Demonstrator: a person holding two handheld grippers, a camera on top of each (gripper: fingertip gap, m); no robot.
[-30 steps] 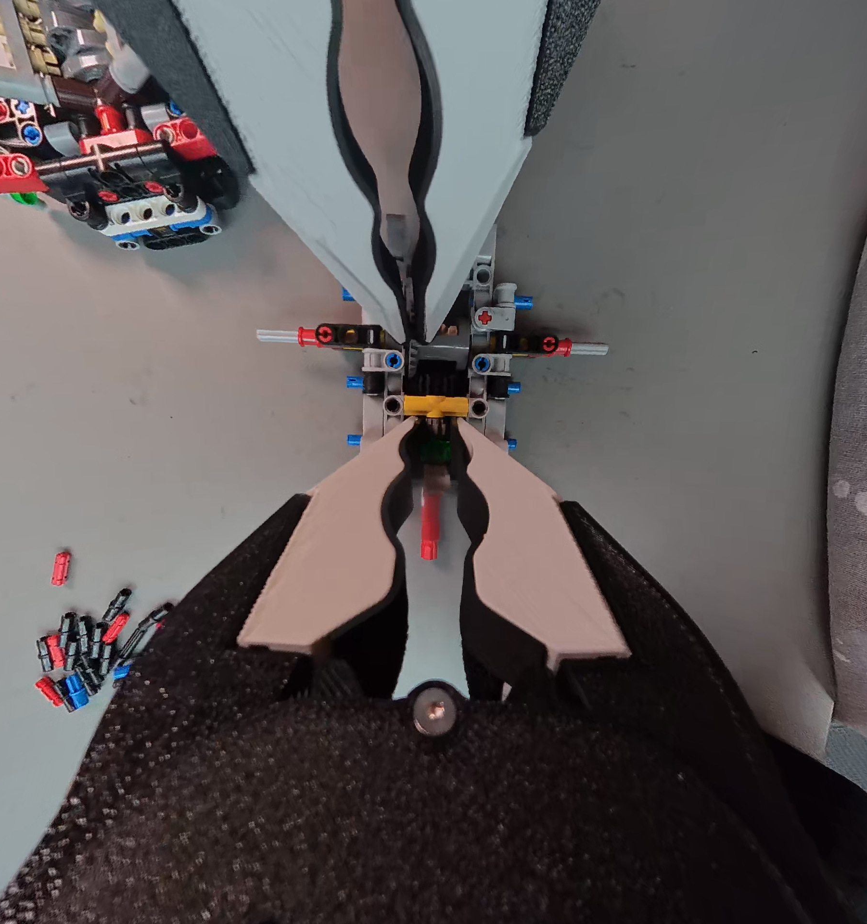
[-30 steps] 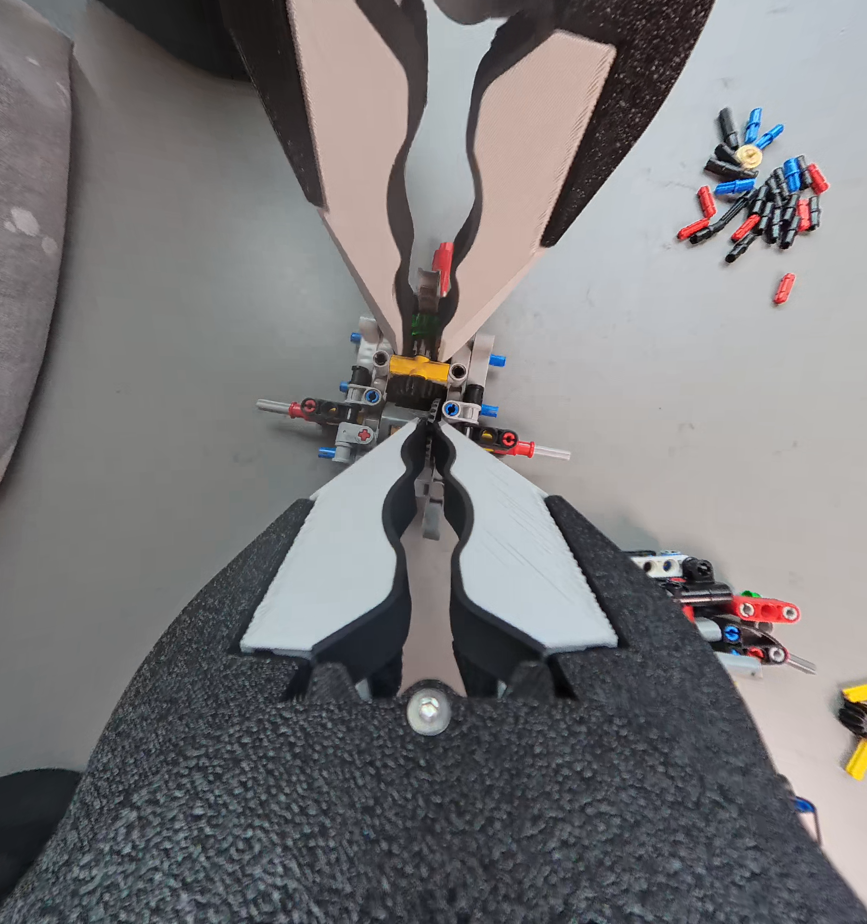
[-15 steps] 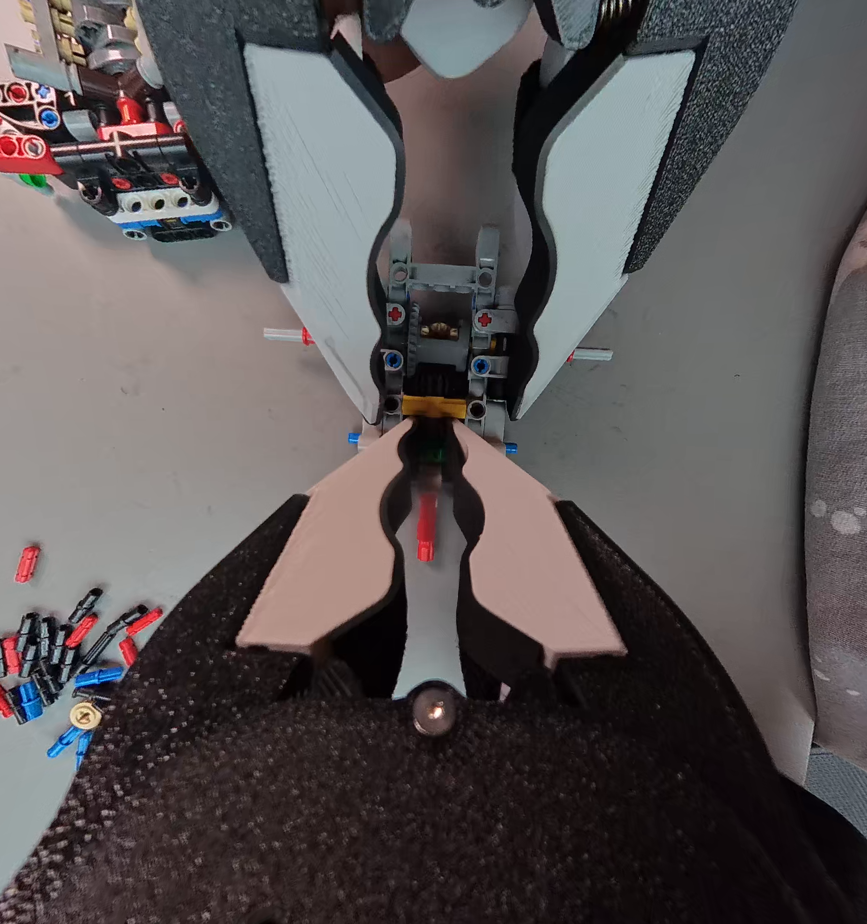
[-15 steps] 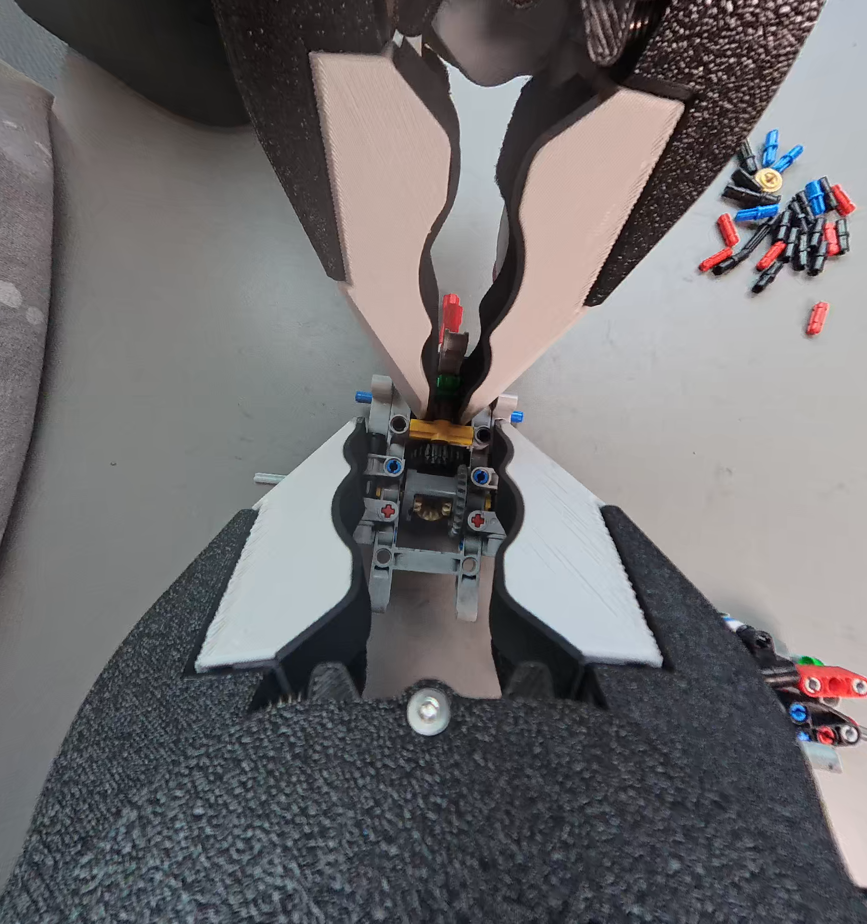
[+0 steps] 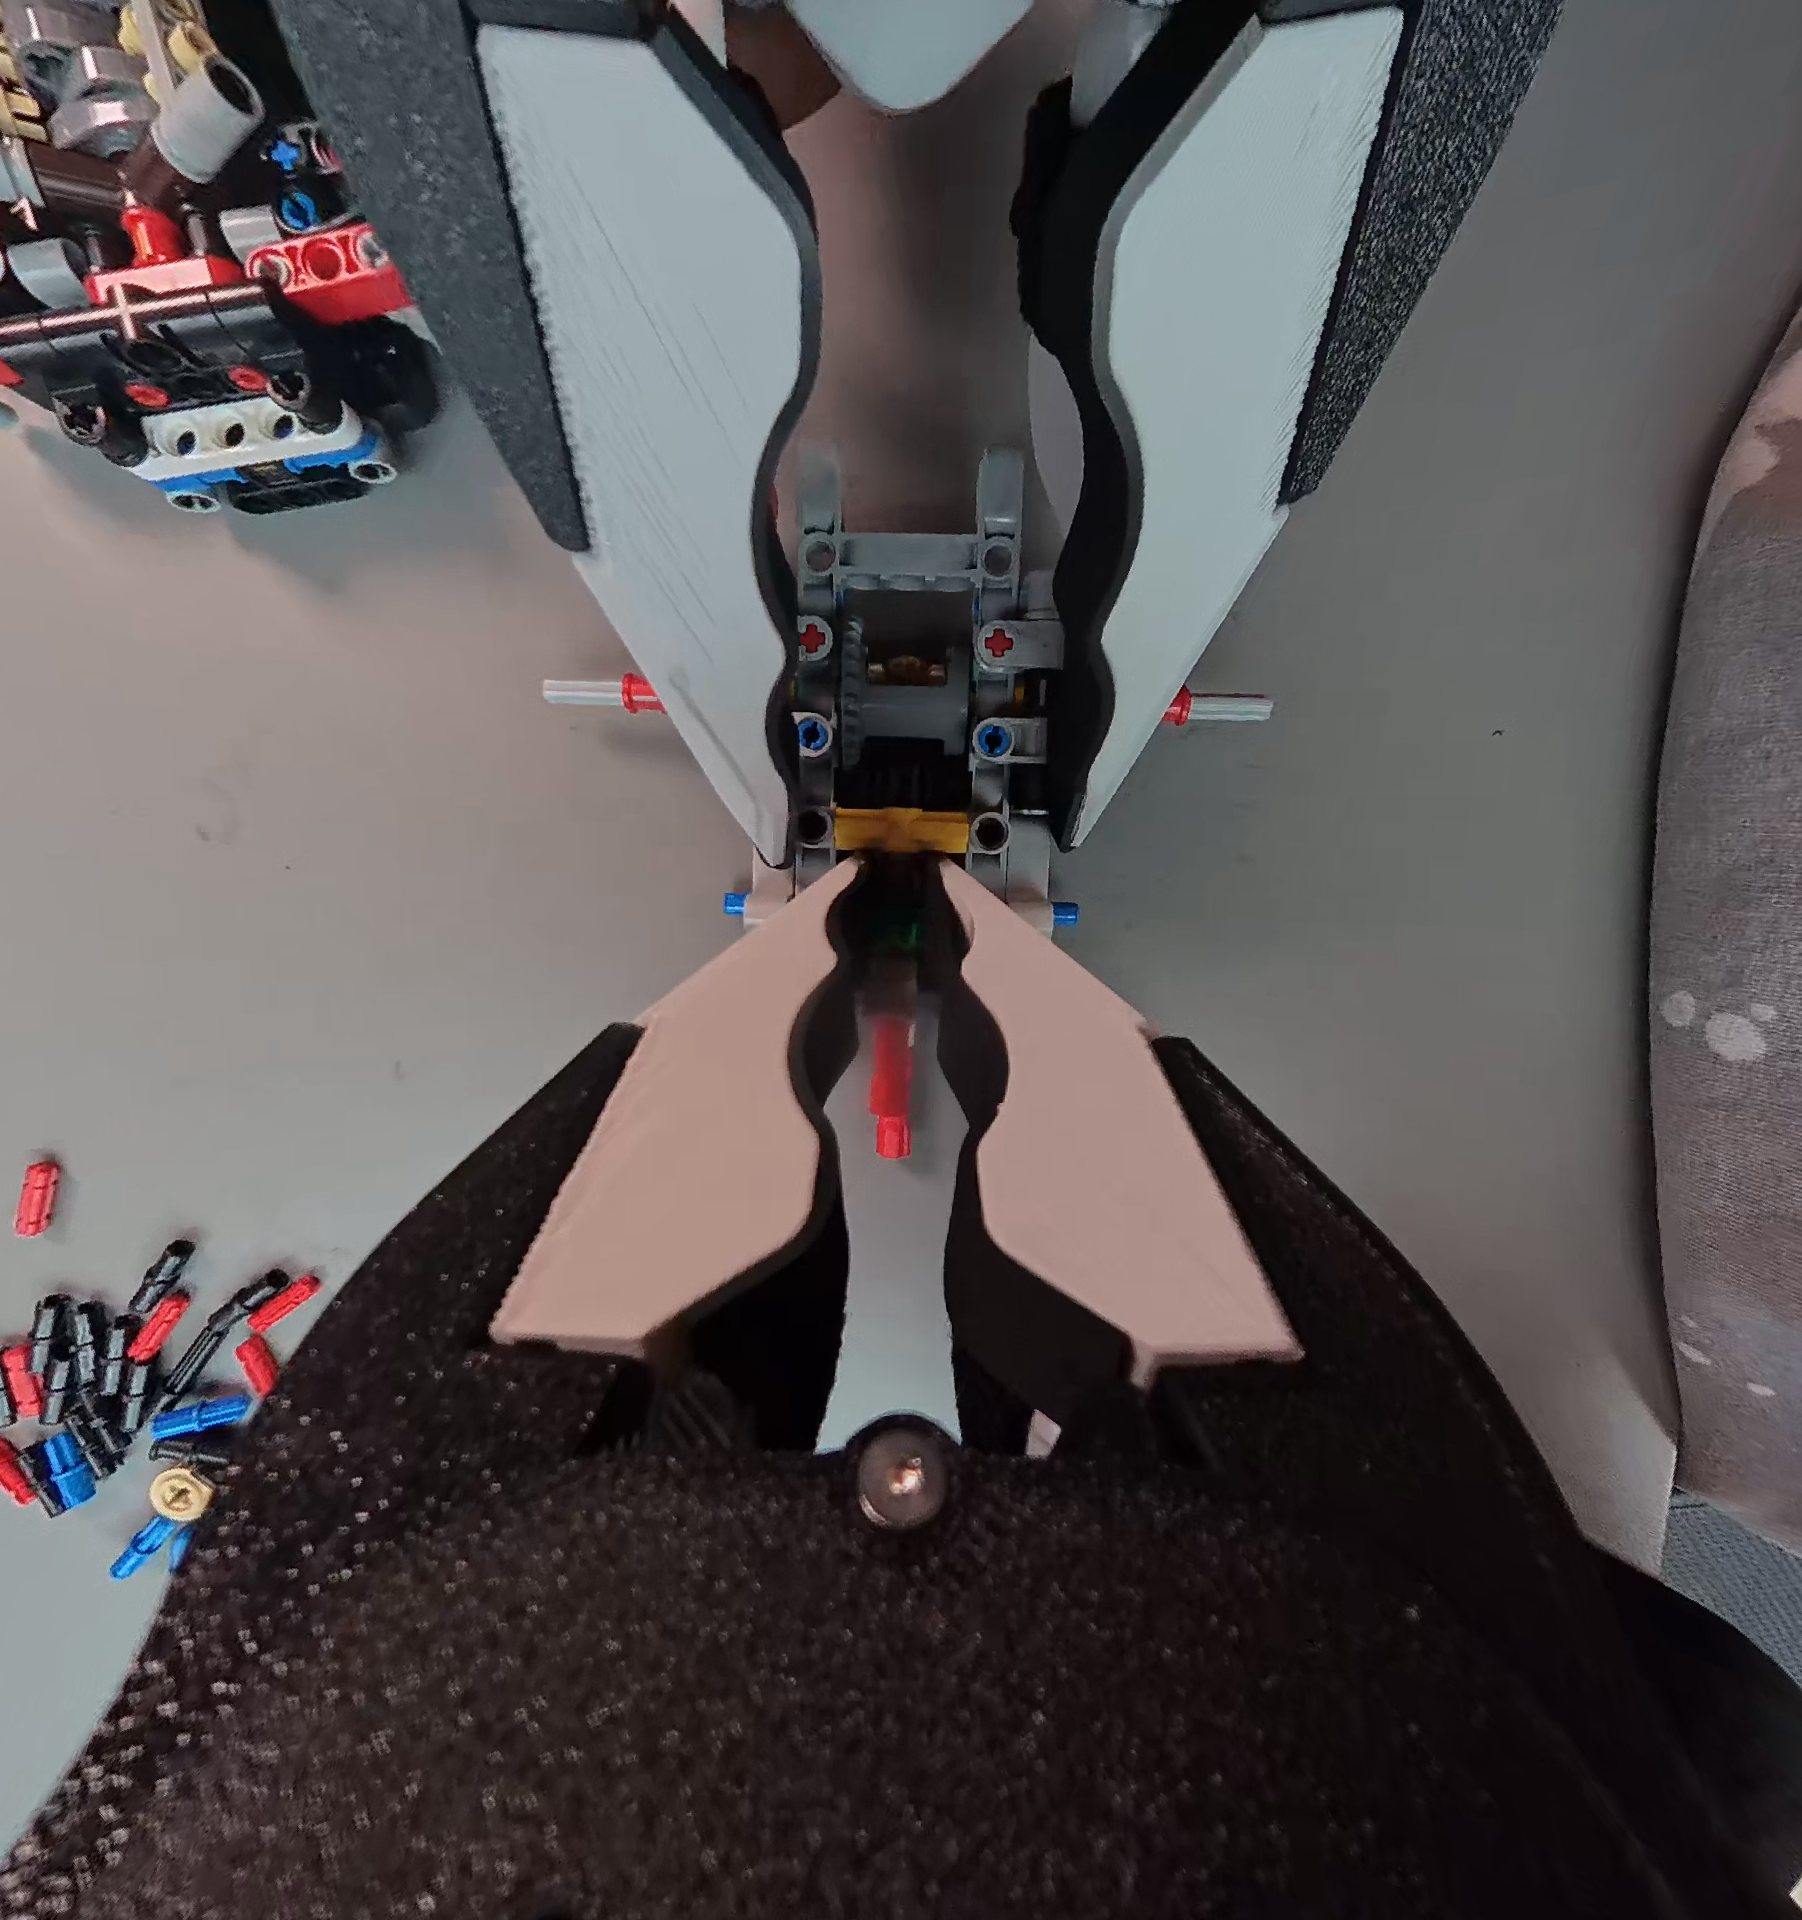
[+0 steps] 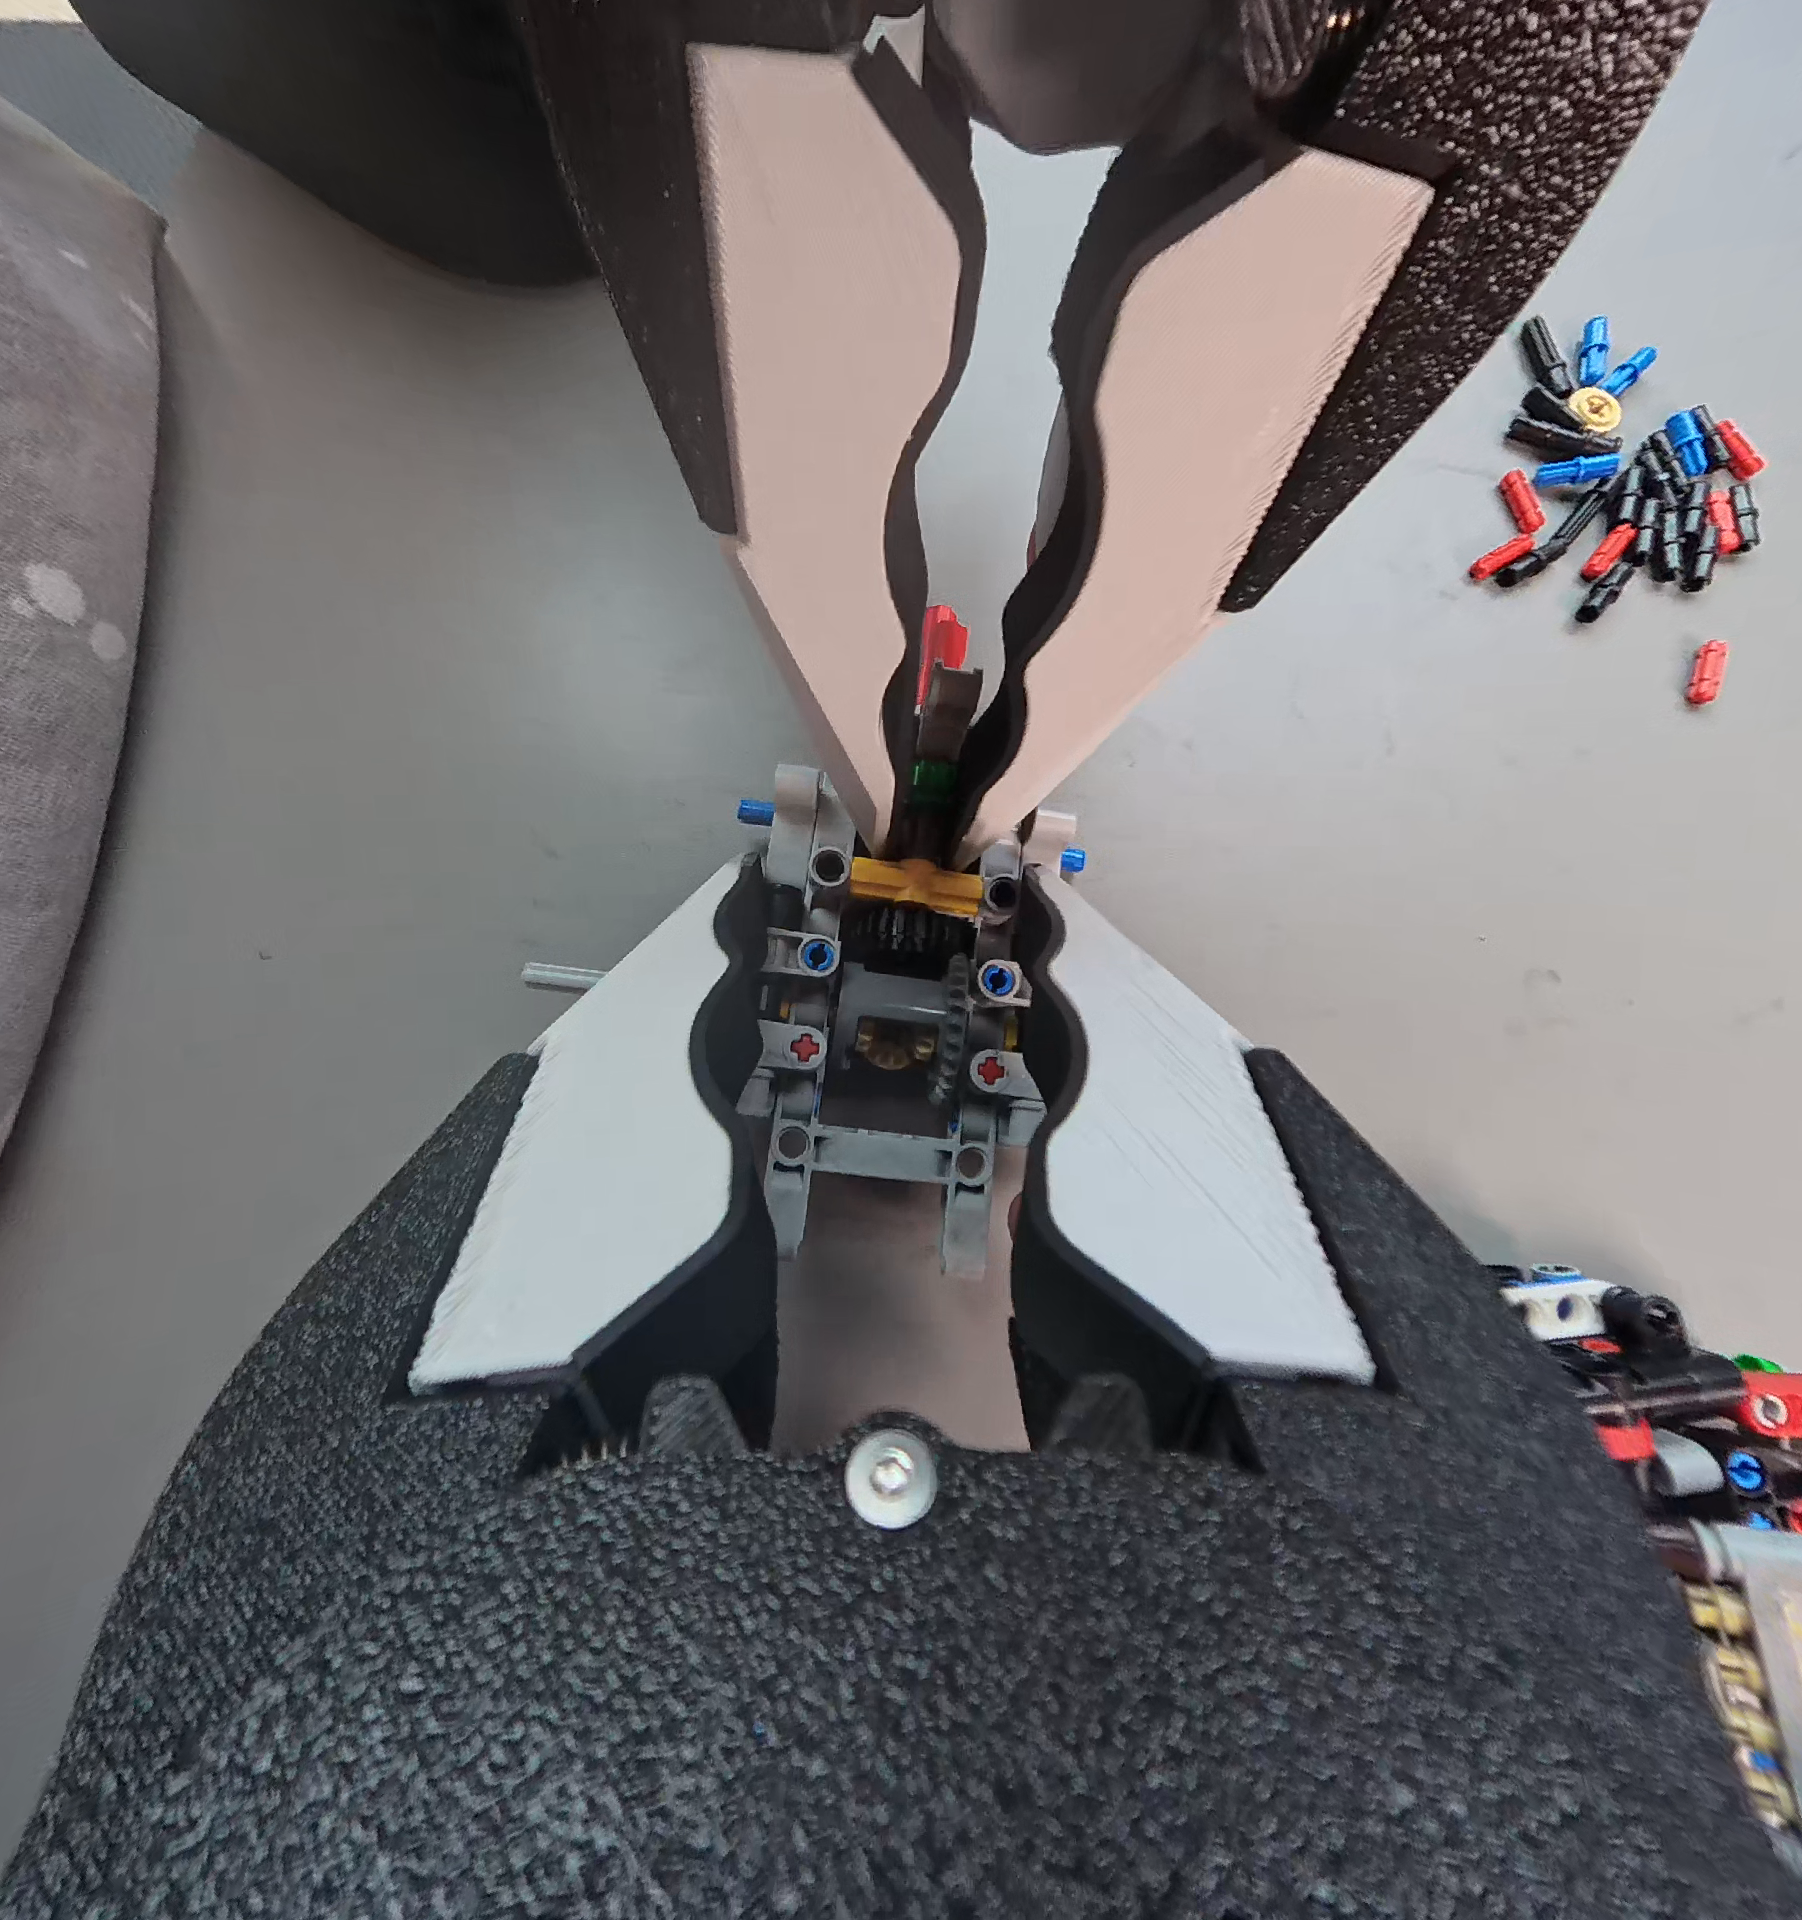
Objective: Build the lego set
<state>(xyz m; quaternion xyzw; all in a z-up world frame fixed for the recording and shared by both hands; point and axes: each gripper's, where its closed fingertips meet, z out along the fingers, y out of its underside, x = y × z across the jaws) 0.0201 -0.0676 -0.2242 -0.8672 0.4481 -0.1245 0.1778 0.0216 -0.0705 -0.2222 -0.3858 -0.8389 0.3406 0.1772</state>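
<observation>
A small grey gear assembly (image 5: pixel 907 582) with a yellow piece, blue pins and side axles lies on the grey table; it also shows in the right wrist view (image 6: pixel 892 1153). My left gripper (image 5: pixel 902 883), with tan fingers, is shut on the red axle (image 5: pixel 889 1081) that sticks out of the assembly's near end. It also shows in the right wrist view (image 6: pixel 928 831), where the red axle (image 6: pixel 941 634) sits between its fingers. My right gripper (image 6: pixel 892 883), with pale grey fingers, is open and straddles the assembly's frame from the opposite end; it also shows in the left wrist view (image 5: pixel 923 844). I cannot tell whether its pads touch the frame.
A pile of loose black, red and blue pins (image 5: pixel 97 1382) lies on the table, also seen in the right wrist view (image 6: pixel 1645 488). A larger built model (image 5: pixel 180 312) stands nearby, also in the right wrist view (image 6: pixel 1707 1423). A grey cushion (image 5: pixel 1770 831) borders the table. Only a small space, under 4 cm, lies between the two pairs of fingers.
My right gripper, shut at the assembly's far end a second ago, has opened and slid forward over the frame. My left gripper has kept its hold on the red axle.
</observation>
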